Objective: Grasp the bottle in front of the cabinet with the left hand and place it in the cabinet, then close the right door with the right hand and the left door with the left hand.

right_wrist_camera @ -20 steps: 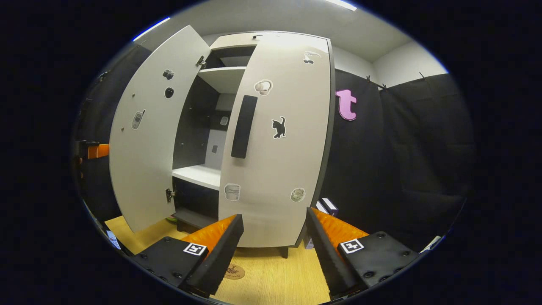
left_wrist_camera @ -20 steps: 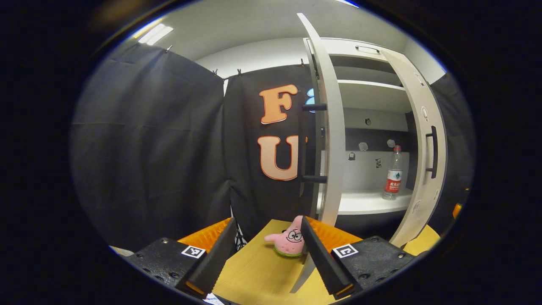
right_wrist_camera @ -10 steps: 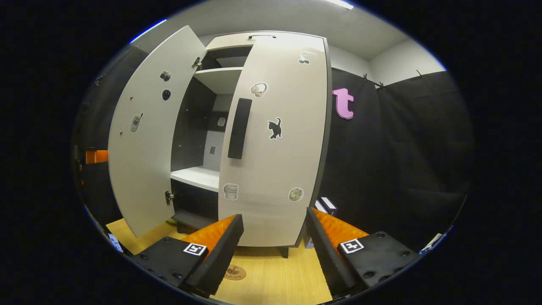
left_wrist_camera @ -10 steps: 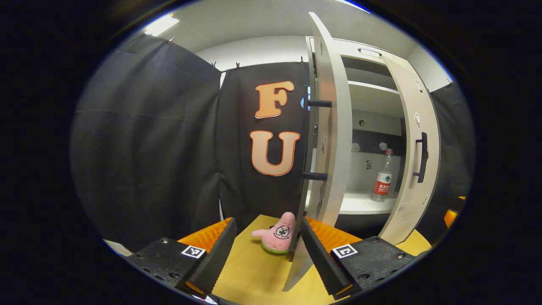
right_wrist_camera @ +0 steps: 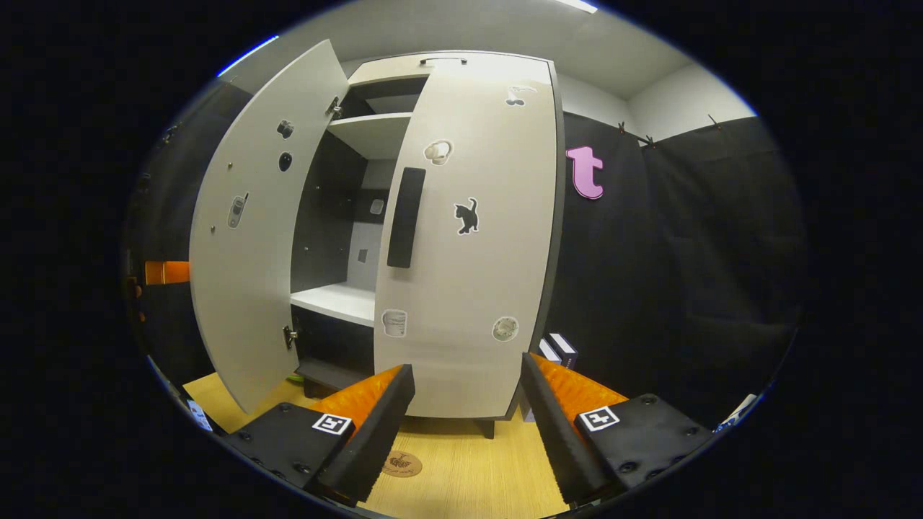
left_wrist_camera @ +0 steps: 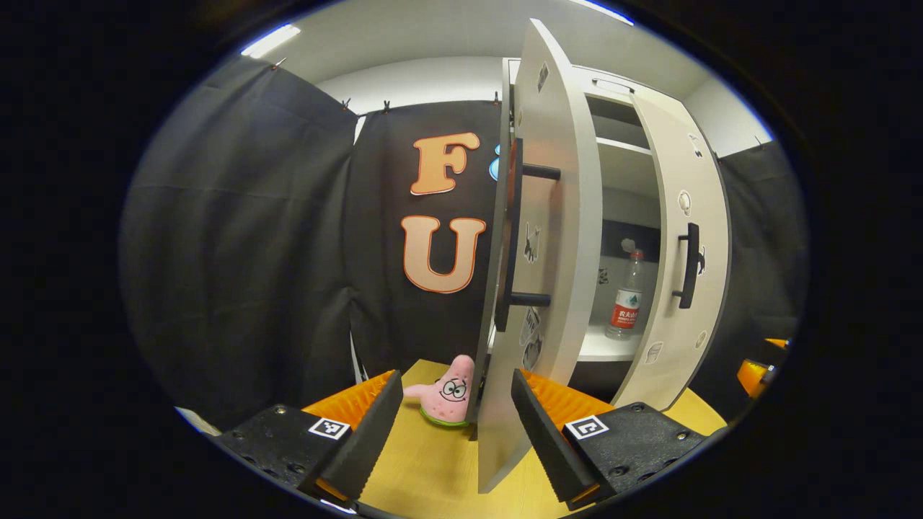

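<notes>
The clear bottle (left_wrist_camera: 626, 295) with a red label stands upright on the white shelf (left_wrist_camera: 602, 349) inside the cabinet. The left door (left_wrist_camera: 555, 216) is half open, and I see its edge and its dark handle (left_wrist_camera: 513, 238) head on. My left gripper (left_wrist_camera: 458, 440) is open, and the door's lower edge rises just beyond the gap, nearer the right-hand finger. The right door (right_wrist_camera: 469, 238) with its dark handle (right_wrist_camera: 404, 216) is almost shut. My right gripper (right_wrist_camera: 465, 432) hangs open in front of that door, apart from it.
A pink starfish plush (left_wrist_camera: 447, 396) sits on the wooden table (left_wrist_camera: 425, 468) by the left door's foot. A round coaster (right_wrist_camera: 400, 463) lies on the table before the cabinet, and small boxes (right_wrist_camera: 559, 349) stand at its right side. Black cloth walls surround the booth.
My left gripper has moved leftward around the left door, so the door's outer side and handle now face it. The right door has closed a little more; the right gripper barely moved.
</notes>
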A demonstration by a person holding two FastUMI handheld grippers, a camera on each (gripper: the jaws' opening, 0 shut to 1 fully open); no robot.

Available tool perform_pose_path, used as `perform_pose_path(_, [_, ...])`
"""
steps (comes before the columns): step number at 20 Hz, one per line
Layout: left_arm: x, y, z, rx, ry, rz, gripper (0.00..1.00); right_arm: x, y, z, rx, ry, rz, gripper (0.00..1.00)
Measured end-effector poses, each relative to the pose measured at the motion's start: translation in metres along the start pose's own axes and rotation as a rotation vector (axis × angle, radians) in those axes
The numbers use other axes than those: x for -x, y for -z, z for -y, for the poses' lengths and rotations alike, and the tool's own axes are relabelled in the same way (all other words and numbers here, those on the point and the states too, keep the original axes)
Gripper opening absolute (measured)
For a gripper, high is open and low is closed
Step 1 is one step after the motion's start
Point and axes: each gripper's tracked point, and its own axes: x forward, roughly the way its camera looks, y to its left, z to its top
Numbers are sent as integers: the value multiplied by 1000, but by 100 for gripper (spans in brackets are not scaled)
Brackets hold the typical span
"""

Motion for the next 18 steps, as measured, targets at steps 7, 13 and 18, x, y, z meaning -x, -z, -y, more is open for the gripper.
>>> perform_pose_path(7, [-2, 6, 33, 35, 55, -22, 90, 0, -4, 14, -19, 0, 7, 94])
perform_pose_path(13, [-13, 9, 73, 41, 93, -37, 93, -4, -14, 52, -45, 5, 14, 94])
perform_pose_path(18, [-19, 11, 110, 54, 112, -43, 90, -12, -17, 85, -53, -4, 19, 94])
